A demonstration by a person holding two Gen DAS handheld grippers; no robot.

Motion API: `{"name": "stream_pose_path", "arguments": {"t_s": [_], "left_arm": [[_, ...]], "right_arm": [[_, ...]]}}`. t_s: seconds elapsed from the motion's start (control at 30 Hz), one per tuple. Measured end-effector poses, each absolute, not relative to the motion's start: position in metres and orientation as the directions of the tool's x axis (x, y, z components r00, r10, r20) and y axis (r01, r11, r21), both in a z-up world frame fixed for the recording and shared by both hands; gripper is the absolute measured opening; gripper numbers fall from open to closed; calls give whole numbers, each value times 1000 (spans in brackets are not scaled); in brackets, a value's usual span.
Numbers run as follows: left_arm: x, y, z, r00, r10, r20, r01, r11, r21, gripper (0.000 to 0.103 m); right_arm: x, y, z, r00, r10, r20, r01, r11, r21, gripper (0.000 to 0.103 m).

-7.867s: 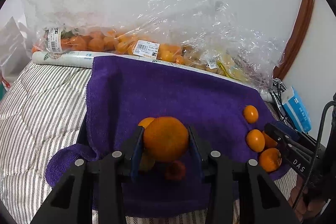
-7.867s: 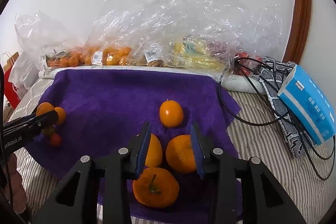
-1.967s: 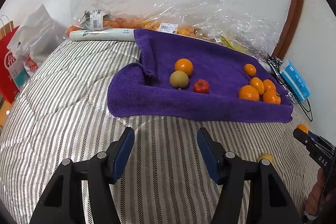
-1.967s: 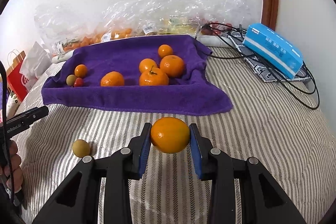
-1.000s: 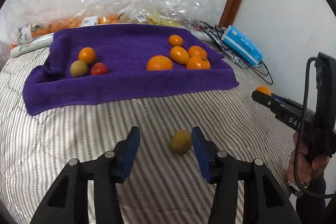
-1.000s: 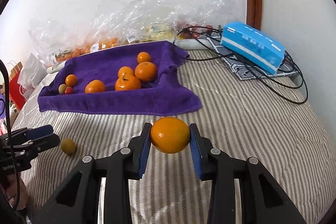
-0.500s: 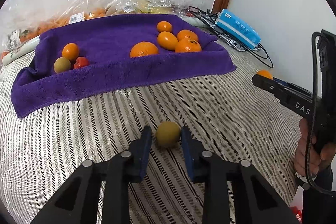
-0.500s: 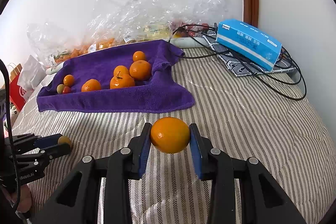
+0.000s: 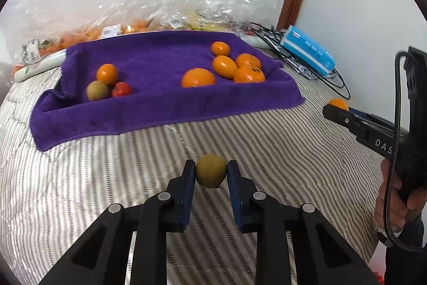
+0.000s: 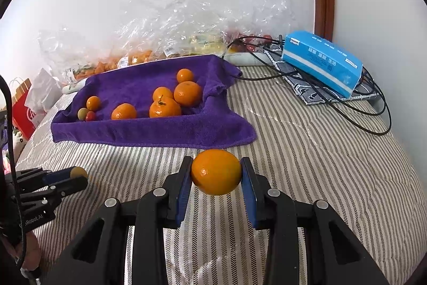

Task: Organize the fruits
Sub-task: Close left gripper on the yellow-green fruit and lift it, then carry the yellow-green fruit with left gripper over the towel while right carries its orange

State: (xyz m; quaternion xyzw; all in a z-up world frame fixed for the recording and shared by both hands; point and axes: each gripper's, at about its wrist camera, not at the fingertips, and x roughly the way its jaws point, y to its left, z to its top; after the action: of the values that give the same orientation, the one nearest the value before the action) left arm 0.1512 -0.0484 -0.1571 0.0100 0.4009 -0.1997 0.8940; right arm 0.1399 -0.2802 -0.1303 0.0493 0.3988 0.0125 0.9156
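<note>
"DAS" on right claw (image 9: 336, 108), "Robot.AI" on left claw (image 10: 76, 178)

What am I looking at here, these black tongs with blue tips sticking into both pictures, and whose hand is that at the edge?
There is no robot. A person holds a hand-operated gripper in each hand, and each gripper carries a wide-angle camera looking out along its jaws, so each picture is taken from one of them.

In the left camera's picture, the left gripper is shut on a small greenish-brown fruit, just above a striped bedspread. At that picture's right edge you see the person's right hand with the other tool.

In the right camera's picture, the right gripper is shut on an orange.

Behind them lies a purple towel with more oranges, one greenish fruit and a small red one. Further back are clear plastic bags of fruit, a blue box and black cables.
</note>
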Motion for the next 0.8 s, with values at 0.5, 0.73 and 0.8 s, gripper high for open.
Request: {"name": "stream_pose_path", "arguments": {"t_s": [0.5,0.73,0.8], "left_arm": [[180,5,-105,737,-230,-635,220,971,-96,23],[208,24,-92,774,-183,-607,156,983,-97,23],[217,28,-90,778,-172,-604,144,985,-95,23]], "right_arm": [[169,-250,-103,721,102,-685,-57,995,88,35],[201,-232,-84,745,174,-644,-114,984,134,35],[212,-226,-81,749,181,-638,-125,983,132,35]]}}
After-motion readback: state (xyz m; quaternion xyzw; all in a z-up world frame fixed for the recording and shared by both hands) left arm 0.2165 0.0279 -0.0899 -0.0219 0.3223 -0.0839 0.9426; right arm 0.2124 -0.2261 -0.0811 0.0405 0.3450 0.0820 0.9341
